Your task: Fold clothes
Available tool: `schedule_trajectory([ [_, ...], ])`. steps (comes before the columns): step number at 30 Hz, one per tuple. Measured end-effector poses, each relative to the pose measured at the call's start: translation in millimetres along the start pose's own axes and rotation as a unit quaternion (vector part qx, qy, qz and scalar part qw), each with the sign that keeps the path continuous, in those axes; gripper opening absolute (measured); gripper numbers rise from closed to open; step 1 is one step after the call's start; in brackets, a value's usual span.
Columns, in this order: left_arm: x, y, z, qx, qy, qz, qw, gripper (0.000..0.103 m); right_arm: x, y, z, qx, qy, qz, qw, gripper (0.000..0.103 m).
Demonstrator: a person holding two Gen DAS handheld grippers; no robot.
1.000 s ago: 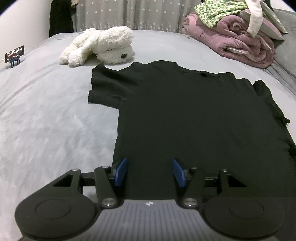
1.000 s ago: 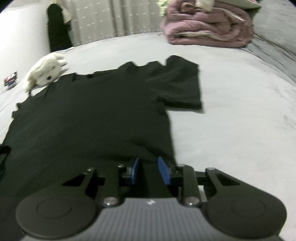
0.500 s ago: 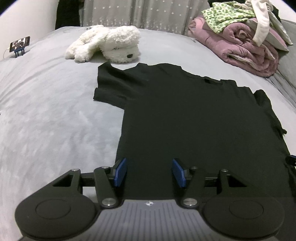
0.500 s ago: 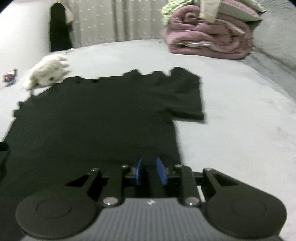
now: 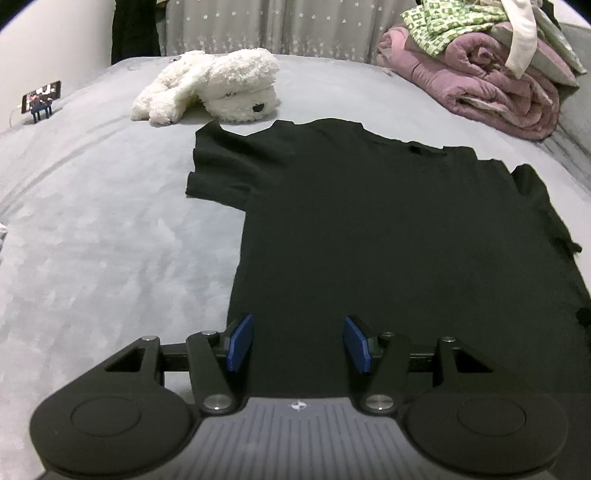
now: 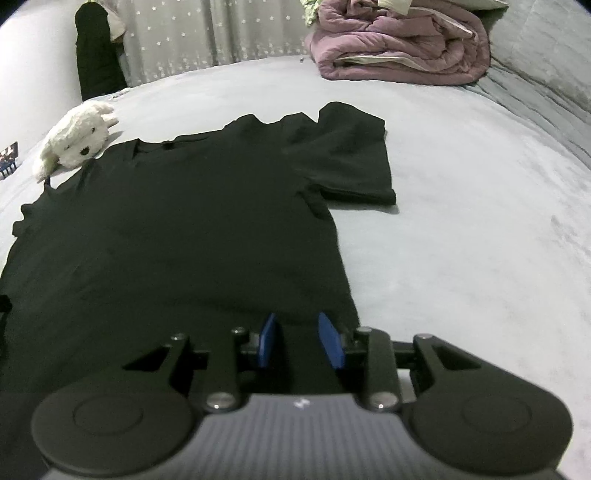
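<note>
1. Your black T-shirt (image 5: 388, 229) lies flat on the grey bed (image 5: 103, 229), collar away from you and hem towards both grippers.
2. Your left gripper (image 5: 298, 343) sits over the hem by the shirt's left side edge. Blue pads (image 5: 240, 341) stand wide apart with black fabric showing between them; neither pad presses on it. Read it as open.
3. Your right gripper (image 6: 300, 341) sits over the hem by the shirt's right side edge. Its jaws are opening: blue pads (image 6: 266, 339) have a narrow gap, shirt fabric is visible in that gap, and I see no pinch on it.
4. Left sleeve (image 5: 218, 173) is spread flat, pointing out to the left of the body.
5. Right sleeve (image 6: 351, 162) is spread flat in the right wrist view. In the left wrist view that side's edge looks bunched and a bit uneven (image 5: 543, 206).
6. The white plush toy (image 5: 210, 86) lies just beyond the left shoulder. I can't tell whether it touches the shirt.
7. The pile of pink bedding (image 5: 491, 85) with a green patterned cloth (image 5: 450, 22) on top sits at the far right of the bed, well apart from the shirt.
8. A phone on a small stand (image 5: 40, 99) is at the far left edge of the bed.
9. A star-patterned curtain (image 5: 280, 26) hangs behind the bed.
</note>
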State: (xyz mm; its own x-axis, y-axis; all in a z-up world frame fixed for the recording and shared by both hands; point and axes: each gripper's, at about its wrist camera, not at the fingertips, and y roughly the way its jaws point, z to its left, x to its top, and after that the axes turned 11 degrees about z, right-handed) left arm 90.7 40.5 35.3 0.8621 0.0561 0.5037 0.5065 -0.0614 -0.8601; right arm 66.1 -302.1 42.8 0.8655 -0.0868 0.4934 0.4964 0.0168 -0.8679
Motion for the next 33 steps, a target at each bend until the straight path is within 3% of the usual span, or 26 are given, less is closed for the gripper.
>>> schedule_trajectory([
  [13, -8.4, -7.1, -6.1, 0.067, 0.033, -0.016, 0.9971, 0.054, -1.2, -3.4, -7.9, -0.013, 0.016, 0.006, 1.000, 0.026],
  [33, 0.5, 0.4, -5.6, 0.089, 0.035, -0.013, 0.9954, 0.055, -0.3, -4.3, -7.3, -0.014, 0.014, 0.004, 1.000, 0.027],
])
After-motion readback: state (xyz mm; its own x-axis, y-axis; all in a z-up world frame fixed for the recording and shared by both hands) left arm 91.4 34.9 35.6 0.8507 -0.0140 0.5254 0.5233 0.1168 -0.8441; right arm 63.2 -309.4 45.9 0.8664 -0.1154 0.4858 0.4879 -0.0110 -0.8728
